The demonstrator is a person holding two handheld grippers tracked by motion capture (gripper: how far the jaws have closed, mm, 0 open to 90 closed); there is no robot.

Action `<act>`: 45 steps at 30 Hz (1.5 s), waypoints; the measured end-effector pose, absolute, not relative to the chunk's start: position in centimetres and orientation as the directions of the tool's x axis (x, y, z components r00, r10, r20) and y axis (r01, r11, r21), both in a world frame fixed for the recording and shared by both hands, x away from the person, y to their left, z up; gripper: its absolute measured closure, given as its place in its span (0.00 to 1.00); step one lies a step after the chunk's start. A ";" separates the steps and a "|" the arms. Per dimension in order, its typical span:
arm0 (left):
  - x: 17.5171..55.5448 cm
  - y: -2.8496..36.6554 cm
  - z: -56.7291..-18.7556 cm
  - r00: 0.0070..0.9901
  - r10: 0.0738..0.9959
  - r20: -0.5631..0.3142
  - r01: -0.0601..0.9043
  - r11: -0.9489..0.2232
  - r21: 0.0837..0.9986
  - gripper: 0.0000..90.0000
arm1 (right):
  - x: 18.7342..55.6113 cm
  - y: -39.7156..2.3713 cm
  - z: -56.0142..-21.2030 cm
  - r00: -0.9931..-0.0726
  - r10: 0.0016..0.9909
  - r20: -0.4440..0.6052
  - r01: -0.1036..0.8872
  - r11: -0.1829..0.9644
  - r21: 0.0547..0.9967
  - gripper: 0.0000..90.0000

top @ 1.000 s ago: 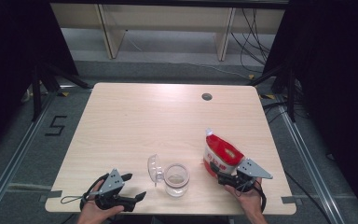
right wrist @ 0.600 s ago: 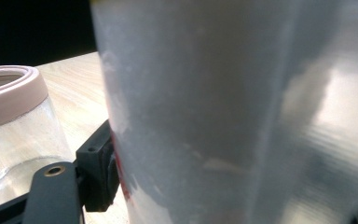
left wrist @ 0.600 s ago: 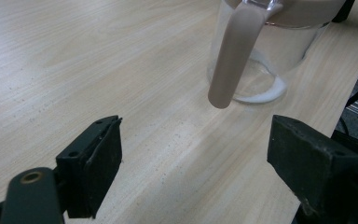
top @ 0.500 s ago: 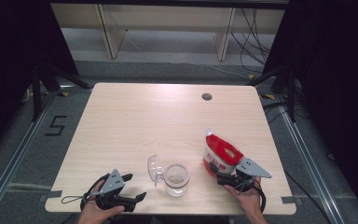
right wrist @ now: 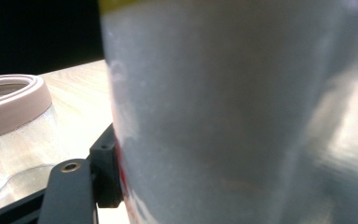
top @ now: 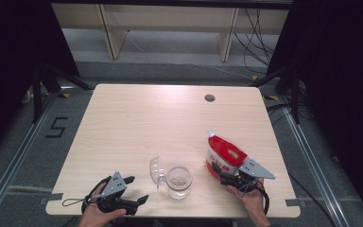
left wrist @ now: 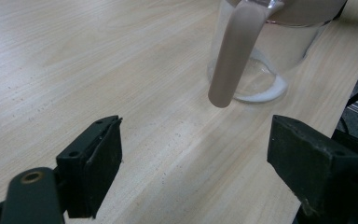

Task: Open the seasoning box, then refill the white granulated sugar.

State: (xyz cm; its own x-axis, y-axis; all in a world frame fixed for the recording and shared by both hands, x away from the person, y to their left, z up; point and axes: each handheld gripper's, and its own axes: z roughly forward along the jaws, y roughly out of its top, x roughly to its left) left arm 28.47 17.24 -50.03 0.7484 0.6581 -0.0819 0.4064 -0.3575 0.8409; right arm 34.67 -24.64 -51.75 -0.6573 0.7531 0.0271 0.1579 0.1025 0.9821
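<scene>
You are clamping your right gripper (top: 223,176) onto the red-and-white plastic pouch (top: 223,155), print too blurred to read, standing at the near right of the pale wooden table (top: 170,123), beside the clear glass jar (top: 179,182) with its hinged lid (top: 156,170) open and contents indiscernible, while your left gripper (top: 133,191) is resting wide open and empty at the near left.

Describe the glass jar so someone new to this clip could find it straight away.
Start at the wooden table and go to its near edge, between the left gripper and the right gripper. The glass jar stands there, left of the red and white bag. It alone is clear, with its hinged lid flipped open.
</scene>
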 end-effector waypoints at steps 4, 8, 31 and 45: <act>28.5 17.1 -50.1 0.743 0.662 -0.097 0.411 -0.337 0.847 0.20 | 34.4 -24.4 -51.6 -0.681 0.732 -0.001 0.143 0.134 0.981 0.48; 28.5 16.9 -49.9 0.743 0.662 -0.095 0.411 -0.339 0.846 0.20 | 33.8 -24.3 -51.5 -0.670 0.742 0.017 0.171 0.132 0.976 0.49; 28.5 16.9 -49.9 0.749 0.655 -0.102 0.412 -0.340 0.845 0.20 | 33.8 -24.1 -51.2 -0.663 0.749 -0.008 0.168 0.160 0.973 0.51; 28.7 16.9 -49.9 0.750 0.653 -0.102 0.402 -0.328 0.855 0.20 | 33.3 -23.9 -50.3 -0.671 0.732 -0.120 0.119 0.266 0.957 0.52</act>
State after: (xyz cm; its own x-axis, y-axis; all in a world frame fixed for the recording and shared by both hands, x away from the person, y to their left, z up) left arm 28.68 16.86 -49.87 0.7501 0.6535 -0.1018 0.4018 -0.3279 0.8550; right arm 33.35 -23.87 -50.32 -0.6709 0.7318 -0.1196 0.1194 0.2659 0.9566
